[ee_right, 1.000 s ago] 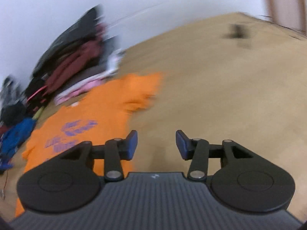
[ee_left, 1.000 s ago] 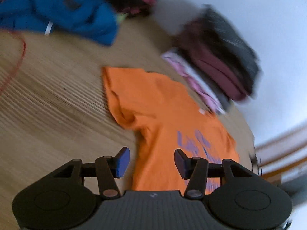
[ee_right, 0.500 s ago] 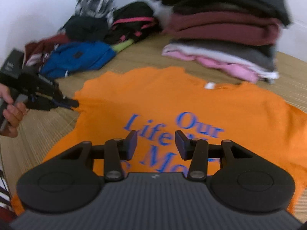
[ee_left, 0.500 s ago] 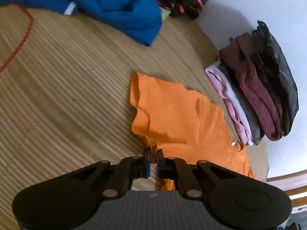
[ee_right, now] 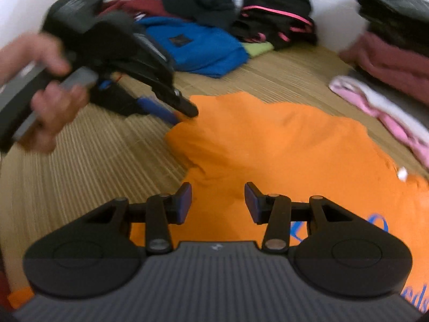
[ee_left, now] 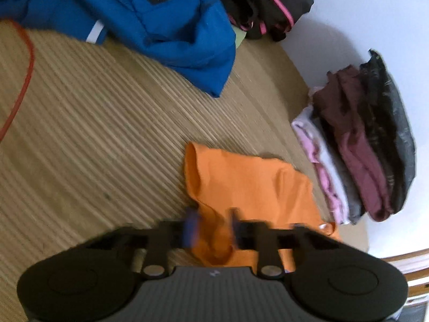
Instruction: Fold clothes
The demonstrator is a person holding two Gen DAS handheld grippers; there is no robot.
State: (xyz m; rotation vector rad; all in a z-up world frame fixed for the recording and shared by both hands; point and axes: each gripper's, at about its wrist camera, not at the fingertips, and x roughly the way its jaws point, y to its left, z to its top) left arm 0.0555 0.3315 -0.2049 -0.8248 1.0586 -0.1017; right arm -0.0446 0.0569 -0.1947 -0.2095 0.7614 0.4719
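Observation:
An orange T-shirt (ee_right: 281, 155) with blue print lies face up on the ribbed straw mat; its sleeve shows in the left wrist view (ee_left: 241, 182). My left gripper (ee_left: 213, 228) is open, its blurred fingers on either side of a raised fold of the sleeve. It also shows in the right wrist view (ee_right: 182, 114), held by a hand at the sleeve's edge. My right gripper (ee_right: 217, 201) is open and empty just above the shirt's body, below the sleeve.
A stack of folded clothes (ee_left: 362, 147) stands by the white wall to the right. A blue jacket (ee_left: 166, 21) and black garments with pink trim (ee_left: 262, 2) lie heaped at the back. A red cord (ee_left: 24, 75) runs along the mat on the left.
My left gripper, shut at the sleeve half a second ago, has opened around the sleeve fold. My right gripper has moved in lower over the shirt, toward the sleeve.

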